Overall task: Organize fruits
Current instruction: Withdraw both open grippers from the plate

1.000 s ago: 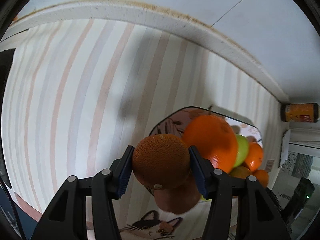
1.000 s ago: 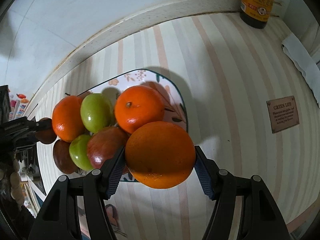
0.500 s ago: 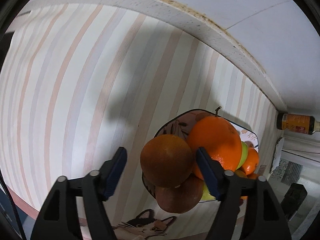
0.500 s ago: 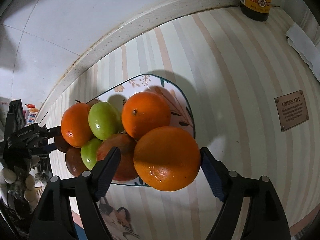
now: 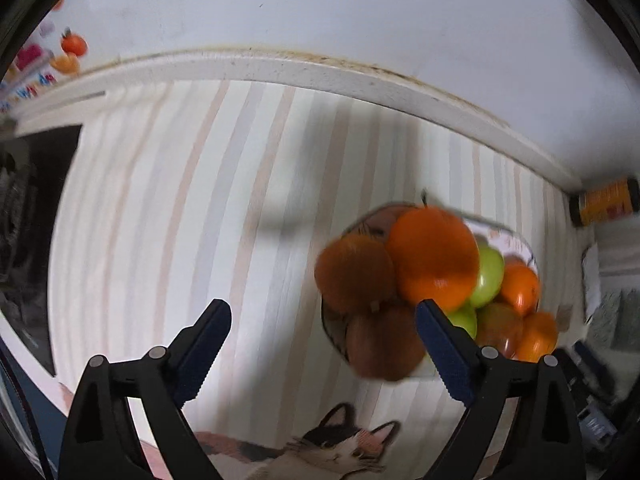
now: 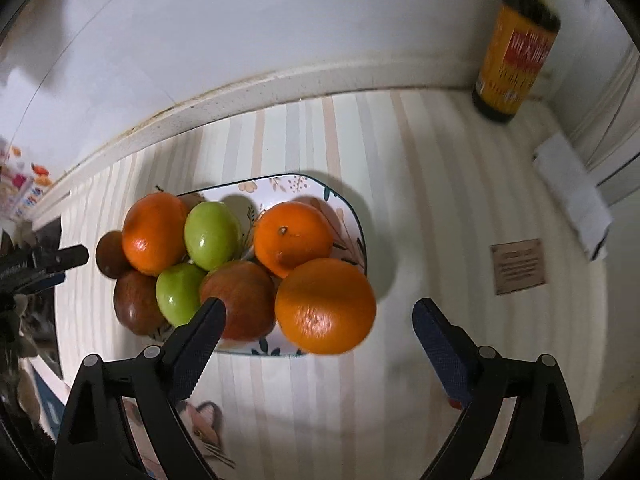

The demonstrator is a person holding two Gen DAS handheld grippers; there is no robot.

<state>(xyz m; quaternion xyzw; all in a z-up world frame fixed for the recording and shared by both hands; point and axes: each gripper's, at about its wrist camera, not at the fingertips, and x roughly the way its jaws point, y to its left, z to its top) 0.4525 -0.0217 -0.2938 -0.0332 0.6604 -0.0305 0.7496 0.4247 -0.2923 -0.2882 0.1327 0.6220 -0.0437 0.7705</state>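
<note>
both grippers' jaws just opened, fruit released, empty | plate [image 6: 352, 216] on striped cloth [image 6: 420, 152] | bottle [image 6: 514, 52] by wall

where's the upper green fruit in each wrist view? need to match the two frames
Left wrist: green fruit right of centre, tucked behind the big orange on the plate.
Right wrist: same fruit left of centre, between two oranges, above a second green one.
Shared landmark: the yellow-labelled bottle, far right in the left view, top right in the right view.
</note>
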